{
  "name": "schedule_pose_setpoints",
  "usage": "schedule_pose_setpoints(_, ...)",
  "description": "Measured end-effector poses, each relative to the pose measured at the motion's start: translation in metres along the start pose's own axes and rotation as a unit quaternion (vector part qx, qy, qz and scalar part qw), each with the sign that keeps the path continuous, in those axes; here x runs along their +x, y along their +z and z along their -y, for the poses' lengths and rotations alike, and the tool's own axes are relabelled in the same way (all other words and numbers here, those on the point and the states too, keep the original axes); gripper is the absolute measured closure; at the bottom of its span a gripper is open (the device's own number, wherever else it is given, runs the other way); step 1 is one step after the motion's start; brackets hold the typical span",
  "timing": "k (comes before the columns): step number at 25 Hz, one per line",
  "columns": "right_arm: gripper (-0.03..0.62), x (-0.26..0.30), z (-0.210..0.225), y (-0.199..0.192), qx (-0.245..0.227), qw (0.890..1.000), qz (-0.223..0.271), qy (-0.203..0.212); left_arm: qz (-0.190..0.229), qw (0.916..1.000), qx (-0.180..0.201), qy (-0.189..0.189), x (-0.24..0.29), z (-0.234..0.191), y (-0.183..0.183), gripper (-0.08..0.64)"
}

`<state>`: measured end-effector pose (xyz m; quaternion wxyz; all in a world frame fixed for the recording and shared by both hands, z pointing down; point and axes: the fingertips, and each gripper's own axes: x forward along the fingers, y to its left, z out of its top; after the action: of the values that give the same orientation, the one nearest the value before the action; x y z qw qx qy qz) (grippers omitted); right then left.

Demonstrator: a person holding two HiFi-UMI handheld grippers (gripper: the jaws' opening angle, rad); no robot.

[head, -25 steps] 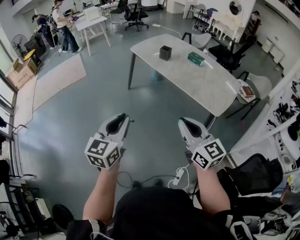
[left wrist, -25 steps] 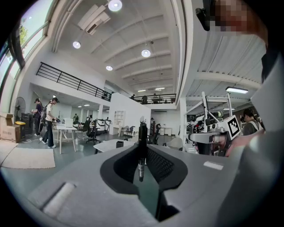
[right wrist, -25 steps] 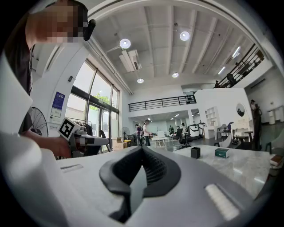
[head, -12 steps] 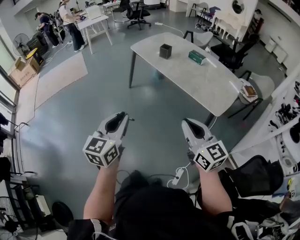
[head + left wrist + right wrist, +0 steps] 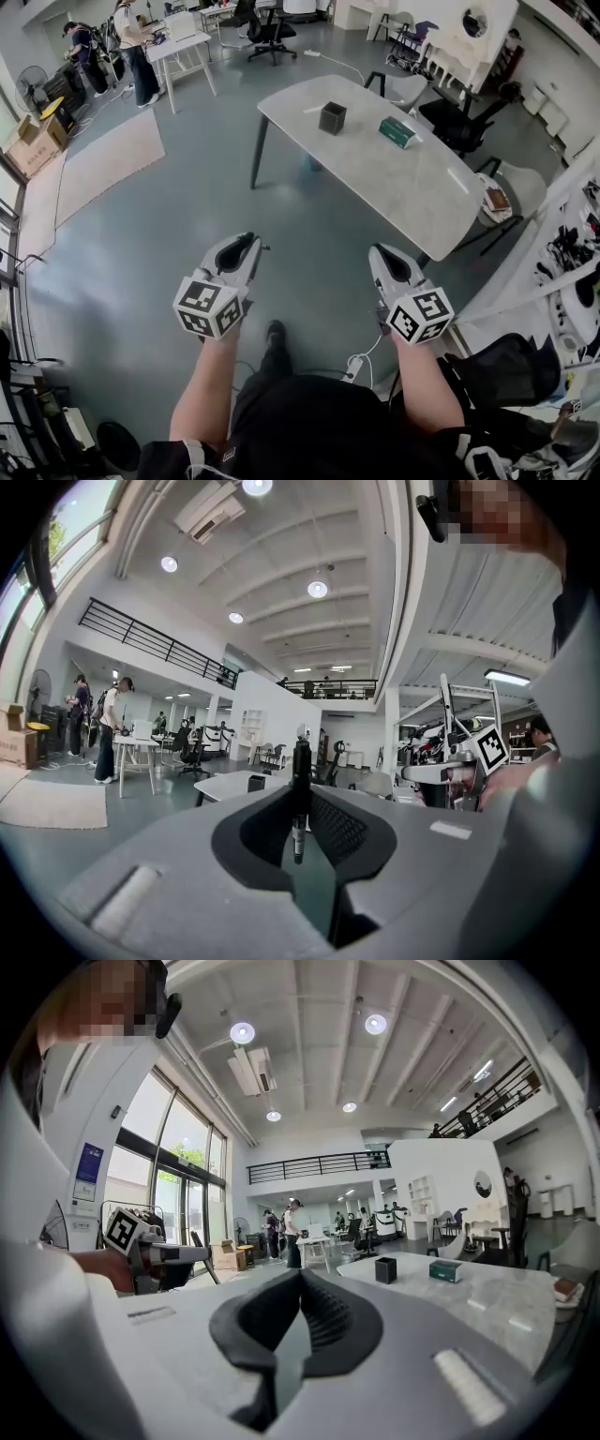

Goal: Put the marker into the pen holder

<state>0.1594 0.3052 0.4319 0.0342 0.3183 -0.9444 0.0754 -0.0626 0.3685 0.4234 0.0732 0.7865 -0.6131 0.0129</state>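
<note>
My left gripper (image 5: 247,244) is shut on a black marker (image 5: 299,797), which stands upright between its jaws. It hangs over the grey floor, well short of the table. The pen holder (image 5: 332,117), a small black square cup, stands on the pale table (image 5: 412,187) near its far left end. It also shows small in the left gripper view (image 5: 256,783) and the right gripper view (image 5: 385,1270). My right gripper (image 5: 381,254) is level with the left one, shut, with nothing between its jaws (image 5: 298,1279).
A green box (image 5: 397,131) lies on the table to the right of the pen holder. Office chairs (image 5: 450,112) stand behind the table. A white power strip (image 5: 354,366) with cables lies on the floor by my feet. People stand at a white desk (image 5: 178,42) far back left.
The view has shifted a little toward the table, and a shoe now shows on the floor between the arms. Both grippers keep their pose, and the marker stays in the left one.
</note>
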Motion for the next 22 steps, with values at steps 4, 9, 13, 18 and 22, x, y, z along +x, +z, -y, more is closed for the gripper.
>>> schedule_pose_setpoints(4,0.589,0.066,0.017,0.005,-0.002,1.0,-0.008,-0.013,-0.003,0.9999,0.001,-0.01,0.041,-0.053,0.003,0.502)
schedule_pose_setpoints(9,0.589,0.142,0.027,0.013,0.01,1.0,-0.018,-0.018,-0.013,0.9995,-0.009,-0.026,0.085,-0.111,0.01,0.502)
schedule_pose_setpoints(13,0.589,0.187,0.032,0.008,0.01,0.999,-0.039,-0.03,-0.017,0.9989,-0.006,-0.044,0.113,-0.146,0.017,0.502)
schedule_pose_setpoints(18,0.589,0.217,0.039,0.01,0.017,0.998,-0.041,-0.046,-0.019,0.9979,-0.002,-0.062,0.137,-0.178,0.024,0.502)
schedule_pose_setpoints(22,0.589,0.226,0.049,0.019,0.015,0.998,-0.04,-0.054,-0.016,0.9973,-0.011,-0.071,0.151,-0.188,0.03,0.502)
